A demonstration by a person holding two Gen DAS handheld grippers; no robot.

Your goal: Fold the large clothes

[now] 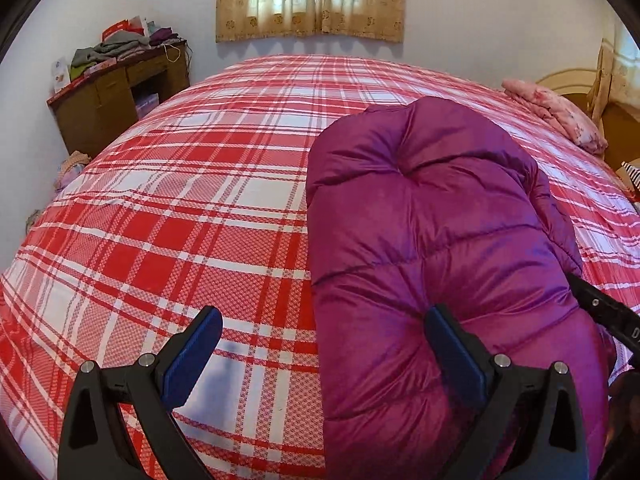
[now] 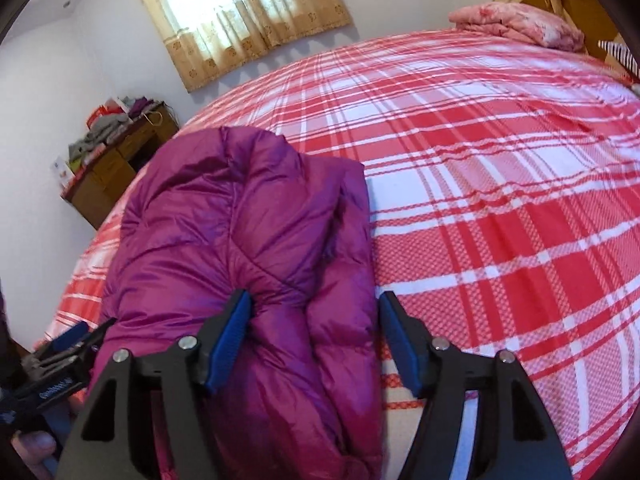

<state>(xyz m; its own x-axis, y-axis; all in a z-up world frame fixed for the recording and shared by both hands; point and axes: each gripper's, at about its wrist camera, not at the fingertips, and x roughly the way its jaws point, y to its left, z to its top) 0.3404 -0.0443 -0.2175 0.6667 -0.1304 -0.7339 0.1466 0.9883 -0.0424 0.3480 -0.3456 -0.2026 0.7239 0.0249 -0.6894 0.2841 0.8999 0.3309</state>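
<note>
Bed: the wide bed with a red-and-white plaid cover (image 1: 168, 216) fills both views; broad bare plaid lies left of the jacket in the left wrist view and right of it in the right wrist view.
Jacket: the puffy purple quilted down jacket (image 1: 432, 240) lies folded in a thick bundle on the near part of the bed, its far edge rounded, its right edge straight in the right wrist view (image 2: 248, 232).
Table: a brown wooden table (image 1: 116, 104) piled with clothes stands at the far left corner, apart from the bed.
Curtain: a beige patterned curtain (image 1: 312, 0) hangs on the far wall.
Blanket: a folded pink blanket (image 1: 556, 116) rests at the bed's far right edge.
Left gripper (image 1: 324, 356): released, jaws wide; its right finger presses into the jacket, its left hangs over bare plaid.
Right gripper (image 2: 316, 340): released, jaws straddling the jacket's near right edge; only this view shows the jacket's layered side.
</note>
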